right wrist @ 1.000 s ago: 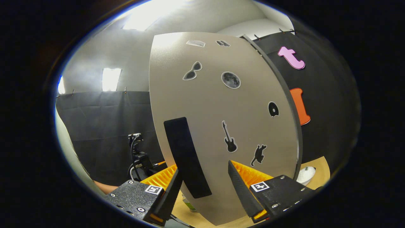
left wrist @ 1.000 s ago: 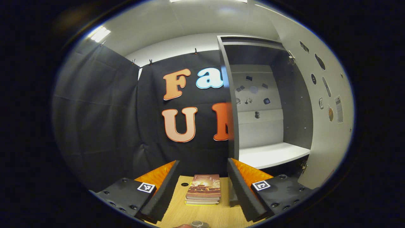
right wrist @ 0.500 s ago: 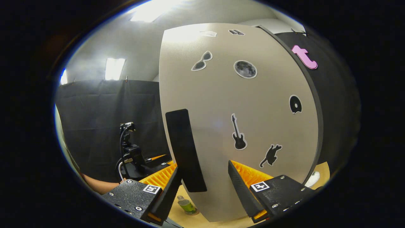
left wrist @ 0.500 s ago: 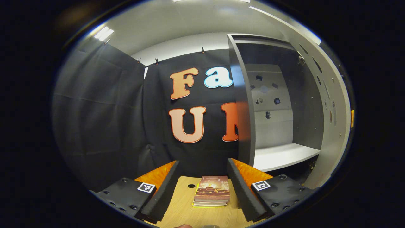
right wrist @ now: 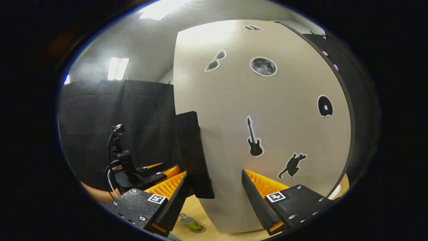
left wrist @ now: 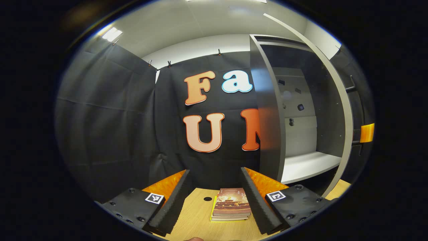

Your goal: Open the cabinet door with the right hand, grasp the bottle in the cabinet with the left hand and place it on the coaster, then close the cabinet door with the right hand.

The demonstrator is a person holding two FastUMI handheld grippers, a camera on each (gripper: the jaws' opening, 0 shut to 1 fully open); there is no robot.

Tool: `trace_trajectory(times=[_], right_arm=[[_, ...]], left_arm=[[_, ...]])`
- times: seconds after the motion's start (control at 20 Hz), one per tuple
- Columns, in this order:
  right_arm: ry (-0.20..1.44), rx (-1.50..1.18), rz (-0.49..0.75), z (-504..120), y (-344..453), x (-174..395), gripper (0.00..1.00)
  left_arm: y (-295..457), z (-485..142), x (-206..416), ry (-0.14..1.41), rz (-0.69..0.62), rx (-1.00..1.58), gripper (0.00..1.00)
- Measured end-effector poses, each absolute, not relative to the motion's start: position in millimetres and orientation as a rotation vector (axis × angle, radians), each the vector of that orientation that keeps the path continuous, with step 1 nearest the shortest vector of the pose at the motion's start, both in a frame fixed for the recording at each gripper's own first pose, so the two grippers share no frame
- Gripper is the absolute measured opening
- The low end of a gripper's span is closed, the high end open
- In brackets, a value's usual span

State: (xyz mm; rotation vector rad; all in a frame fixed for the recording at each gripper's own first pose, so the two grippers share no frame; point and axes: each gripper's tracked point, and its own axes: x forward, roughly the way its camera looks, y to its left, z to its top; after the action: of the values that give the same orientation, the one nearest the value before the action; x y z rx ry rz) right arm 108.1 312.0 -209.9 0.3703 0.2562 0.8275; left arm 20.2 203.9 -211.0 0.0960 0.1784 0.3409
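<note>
Cabinet (left wrist: 267,134) is part open in the left gripper view: its interior shows a white shelf (left wrist: 307,165) with nothing visible on it, and small dark stickers on the pale back panel. The cabinet door (left wrist: 344,110) appears edge-on at the right of that view, swung partway out.

Left gripper (left wrist: 214,197) has its jaws wide apart and holds nothing. It hangs over the wooden table (left wrist: 197,221). A stack of books (left wrist: 231,208) lies on the table between its fingers, and a small dark hole in the tabletop sits just left of the stack.

Right gripper view adds what the left lacks: the cabinet door's (right wrist: 267,134) outer face, close up, with stickers of sunglasses, a moon, a guitar, a cat and a disc. A black handle (right wrist: 194,154) runs down the door's left edge. Right gripper (right wrist: 214,197) is spread wide, nothing clamped; its left finger sits right at the handle's lower end, contact unclear.

The bottle (right wrist: 188,222), green with a pale cap, stands on the coaster (right wrist: 198,229) on the table, low in the right gripper view under the door's corner. Farther left in the same view, the other gripper (right wrist: 147,174) shows with a cable and a camera mount above it, and part of the person's arm below.
</note>
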Motion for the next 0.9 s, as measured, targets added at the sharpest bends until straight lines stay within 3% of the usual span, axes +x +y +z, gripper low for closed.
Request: trace_trajectory(times=[0.05, 0.15, 0.2, 0.9], right_arm=[[0.257, 0.368, 0.815, -210, 313, 109, 0.89], [0.257, 0.362, 0.79, -211, 313, 110, 0.95], [0.255, 0.351, 0.776, -211, 314, 110, 0.92], [0.268, 0.255, 0.624, -220, 324, 121, 0.93]], left_arm=[[206, -211, 24, 0.179, 0.337, 0.091, 0.94], [211, -211, 30, 0.181, 0.33, 0.087, 0.96], [212, -210, 33, 0.18, 0.324, 0.087, 0.96], [237, -216, 32, 0.233, 0.318, 0.011, 0.94]])
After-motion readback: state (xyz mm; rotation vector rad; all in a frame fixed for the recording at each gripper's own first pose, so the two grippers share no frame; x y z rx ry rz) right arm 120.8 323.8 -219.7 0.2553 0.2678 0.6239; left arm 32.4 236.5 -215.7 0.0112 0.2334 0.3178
